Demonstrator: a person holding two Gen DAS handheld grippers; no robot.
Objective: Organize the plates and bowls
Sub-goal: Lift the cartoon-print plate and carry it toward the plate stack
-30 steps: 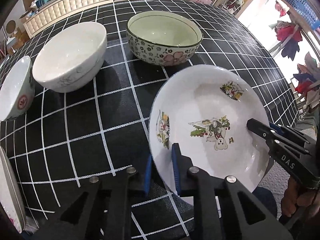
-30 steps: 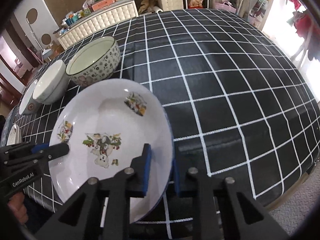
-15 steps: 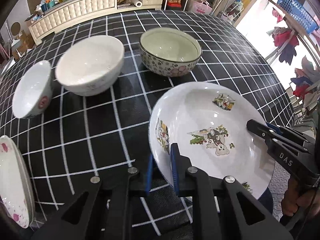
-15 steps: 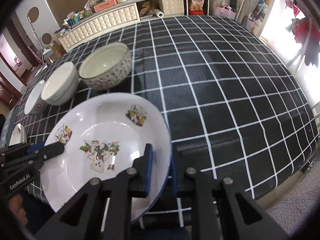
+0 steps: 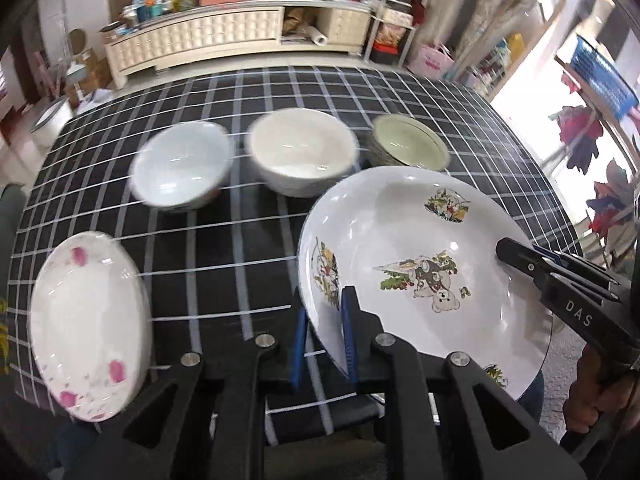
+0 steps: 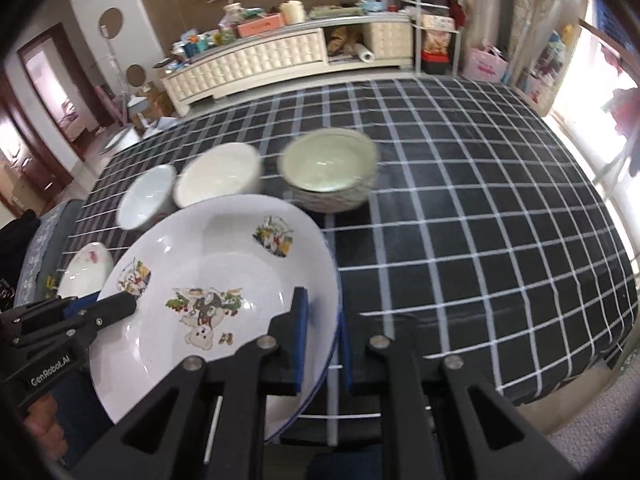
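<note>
A white deep plate with cartoon prints (image 5: 420, 248) (image 6: 216, 264) hangs tilted above the near part of the table, held from both sides. My left gripper (image 5: 323, 320) is shut on its left rim, one pad inside and one outside. On the opposite rim, my right gripper (image 6: 322, 320) is shut in the same way. Each gripper shows in the other's view: the right gripper (image 5: 516, 252) and the left gripper (image 6: 120, 304). A white plate with pink flowers (image 5: 88, 320) (image 6: 86, 268) lies at the near left.
Three bowls stand in a row behind the plate: a small white bowl (image 5: 180, 168), a larger white bowl (image 5: 300, 152) and a green-lined patterned bowl (image 5: 408, 144) (image 6: 328, 164). The black checked tablecloth (image 6: 480, 220) stretches bare to the right. A hand (image 5: 600, 400) holds the right gripper.
Both grippers have risen and drawn back with the cartoon plate still clamped. The bowls now look farther off, and the pink-flowered plate has come fully into the left wrist view.
</note>
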